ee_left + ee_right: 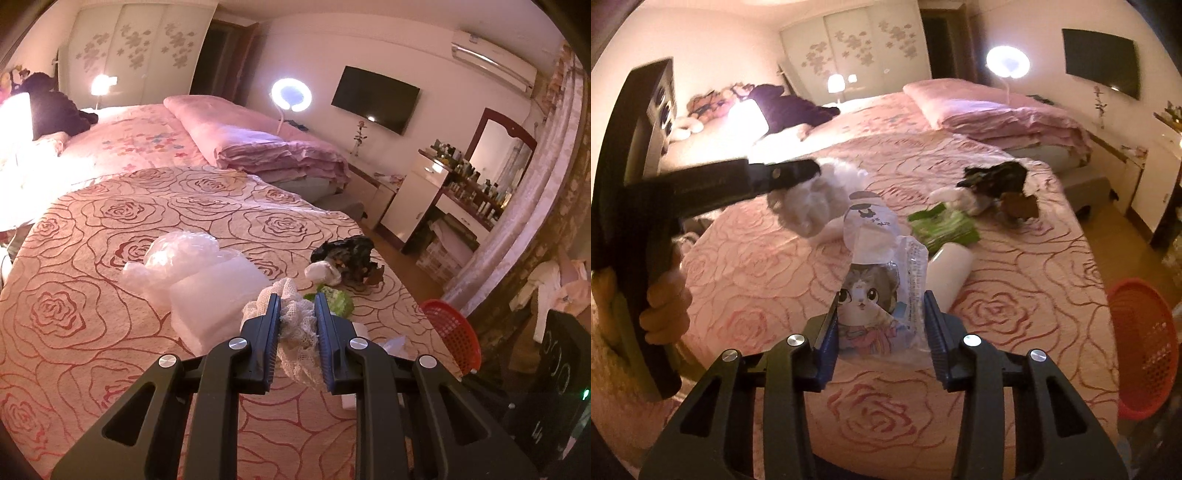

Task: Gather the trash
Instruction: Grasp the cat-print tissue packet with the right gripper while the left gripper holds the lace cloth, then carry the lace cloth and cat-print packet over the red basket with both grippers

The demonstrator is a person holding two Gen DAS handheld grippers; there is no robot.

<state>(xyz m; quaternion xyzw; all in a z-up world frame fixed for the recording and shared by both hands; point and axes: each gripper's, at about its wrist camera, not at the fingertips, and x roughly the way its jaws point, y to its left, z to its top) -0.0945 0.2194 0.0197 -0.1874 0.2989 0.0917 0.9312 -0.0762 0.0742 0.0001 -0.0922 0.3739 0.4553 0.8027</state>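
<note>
The left gripper (pixel 297 319) clamps a crumpled white mesh wad (pixel 297 332); the right gripper (pixel 881 319) pinches a cat-printed plastic wrapper (pixel 875 306). Both are lifted over the rose-patterned table (pixel 997 306), the red plastic basket (pixel 1141 347) at the right edge. Bubble wrap (pixel 192 266), a green packet (pixel 942 227) and dark scraps (pixel 993 177) remain, so collecting seems early.

Red basket (pixel 1145 350); pink rose-patterned cloth (pixel 92 295); green wrapper (pixel 942 225).

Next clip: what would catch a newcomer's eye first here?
Both claws are loaded: the left claw grips a white mesh foam net, the right claw a clear plastic cat-print wrapper. More litter lies on the rose-patterned pink bedspread, with a red plastic basket at its right edge.
</note>
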